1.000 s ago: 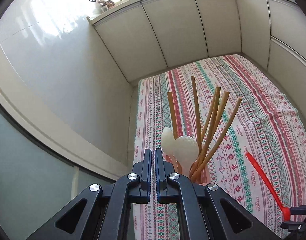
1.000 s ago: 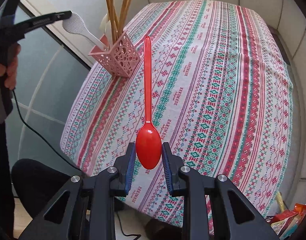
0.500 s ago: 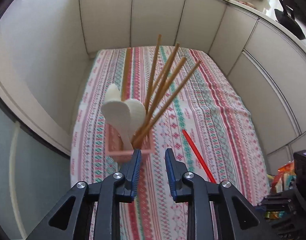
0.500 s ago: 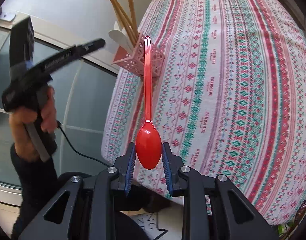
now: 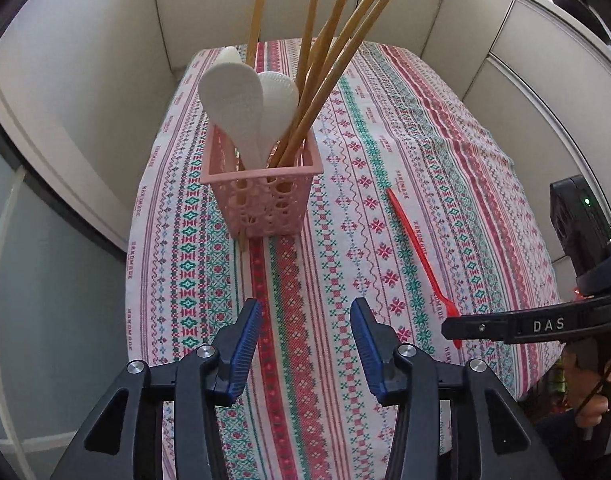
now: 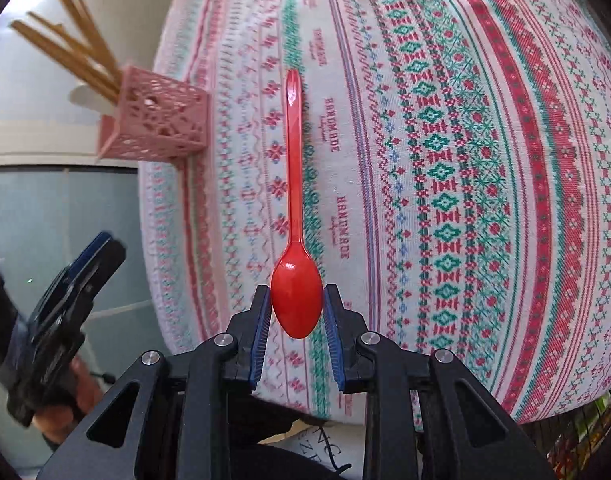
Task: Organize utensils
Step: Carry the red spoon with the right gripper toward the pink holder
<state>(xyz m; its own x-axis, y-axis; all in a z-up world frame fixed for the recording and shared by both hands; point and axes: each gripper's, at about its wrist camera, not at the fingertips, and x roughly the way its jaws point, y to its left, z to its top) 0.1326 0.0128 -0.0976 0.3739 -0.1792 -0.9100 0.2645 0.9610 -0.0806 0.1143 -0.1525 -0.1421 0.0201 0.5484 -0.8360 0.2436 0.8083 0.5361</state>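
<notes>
My right gripper (image 6: 297, 312) clamped red spoon (image 6: 295, 216) by bowl, handle forward above tablecloth (image 6: 485, 160). My left gripper (image 5: 305, 334) held apart, empty, facing pink basket (image 5: 261, 192) of chopsticks (image 5: 329, 60) and white paddles (image 5: 235, 100).

I see a red spoon (image 6: 296, 276) and a pink lattice basket (image 5: 261, 196). My tablecloth (image 5: 385, 152) shows red, green and white embroidered-style stripes.
</notes>
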